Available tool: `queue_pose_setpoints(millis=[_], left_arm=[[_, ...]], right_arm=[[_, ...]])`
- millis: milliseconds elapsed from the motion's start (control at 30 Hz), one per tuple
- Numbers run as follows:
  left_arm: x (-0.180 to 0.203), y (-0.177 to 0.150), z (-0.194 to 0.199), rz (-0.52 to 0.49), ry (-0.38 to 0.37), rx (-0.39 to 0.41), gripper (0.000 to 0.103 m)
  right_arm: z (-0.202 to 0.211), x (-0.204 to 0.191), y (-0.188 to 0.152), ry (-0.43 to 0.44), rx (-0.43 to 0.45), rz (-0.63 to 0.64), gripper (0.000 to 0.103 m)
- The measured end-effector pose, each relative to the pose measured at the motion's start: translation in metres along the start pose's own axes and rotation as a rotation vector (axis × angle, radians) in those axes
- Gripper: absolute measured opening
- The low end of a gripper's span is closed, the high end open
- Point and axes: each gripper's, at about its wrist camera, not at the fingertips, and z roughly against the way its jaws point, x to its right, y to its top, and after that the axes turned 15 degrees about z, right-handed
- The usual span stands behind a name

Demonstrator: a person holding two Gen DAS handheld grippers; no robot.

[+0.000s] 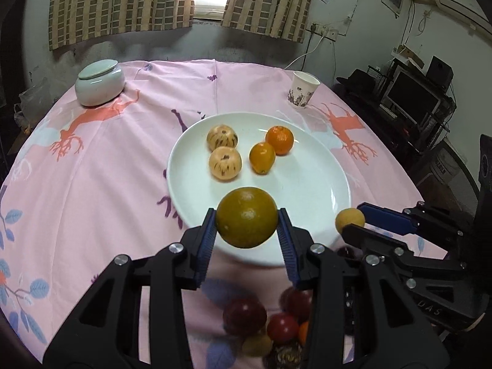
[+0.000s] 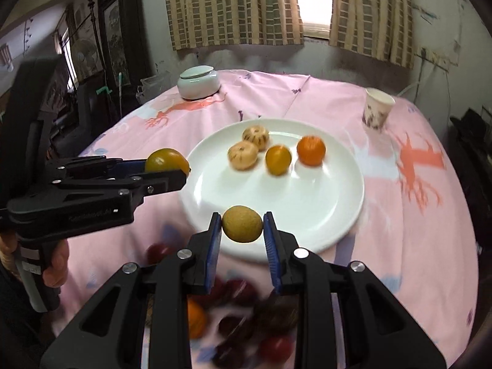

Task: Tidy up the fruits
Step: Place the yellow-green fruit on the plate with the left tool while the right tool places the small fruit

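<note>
My left gripper (image 1: 247, 226) is shut on a greenish-orange citrus fruit (image 1: 247, 216), held above the near rim of a white plate (image 1: 307, 203). My right gripper (image 2: 242, 226) is shut on a small yellow-brown fruit (image 2: 242, 224), also above the plate's (image 2: 307, 203) near edge. On the plate lie two pale striped fruits (image 1: 222, 136) (image 1: 225, 163) and two oranges (image 1: 262, 157) (image 1: 279, 140). In the left wrist view the right gripper (image 1: 358, 226) shows at the right with its fruit (image 1: 350, 219). The right wrist view has the left gripper (image 2: 172, 169) at the left with the citrus (image 2: 166, 160).
A pile of dark red, purple and orange fruits (image 1: 270, 323) (image 2: 240, 310) lies on the pink tablecloth below the grippers. A lidded pale green jar (image 1: 100, 81) stands far left, a paper cup (image 1: 303, 89) far right. A hand (image 2: 57, 264) grips the left tool's handle.
</note>
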Motion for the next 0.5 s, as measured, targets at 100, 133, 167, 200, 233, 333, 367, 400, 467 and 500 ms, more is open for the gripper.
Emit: queue_pose_setpoints(millis=[100,133,167,200,233,333,367,400,467,500], left_arm=[[0.004,0.021,-0.024,0.019,0.014,-0.003,0.040],[0.003,0.027,-0.033,0.031,0.014,-0.016,0.040],[0.002,0.032,-0.042,0.043,0.015,-0.028,0.040],[0.001,0.036,-0.049,0.052,0.019,-0.040,0.040],[0.002,0.038,-0.056,0.057,0.022,-0.051,0.040],[0.003,0.044,-0.075,0.062,0.028,-0.083,0.040],[0.005,0.045,-0.079,0.060,0.028,-0.090,0.040],[0.006,0.047,-0.085,0.060,0.027,-0.098,0.040],[0.007,0.050,-0.094,0.064,0.031,-0.114,0.041],[0.006,0.051,-0.098,0.068,0.035,-0.122,0.041]], right_arm=[[-0.034,0.030,0.014,-0.013,-0.053,-0.028,0.028],[-0.045,0.043,0.016,-0.006,-0.066,-0.059,0.028],[-0.054,0.052,0.017,-0.005,-0.077,-0.083,0.028],[-0.065,0.062,0.018,-0.008,-0.093,-0.102,0.028],[-0.076,0.070,0.020,-0.011,-0.113,-0.116,0.028],[-0.096,0.083,0.026,-0.007,-0.153,-0.123,0.028],[-0.101,0.084,0.029,-0.012,-0.165,-0.112,0.028],[-0.105,0.085,0.031,-0.013,-0.173,-0.106,0.028],[-0.111,0.086,0.035,-0.028,-0.188,-0.095,0.028],[-0.112,0.086,0.035,-0.046,-0.190,-0.087,0.029]])
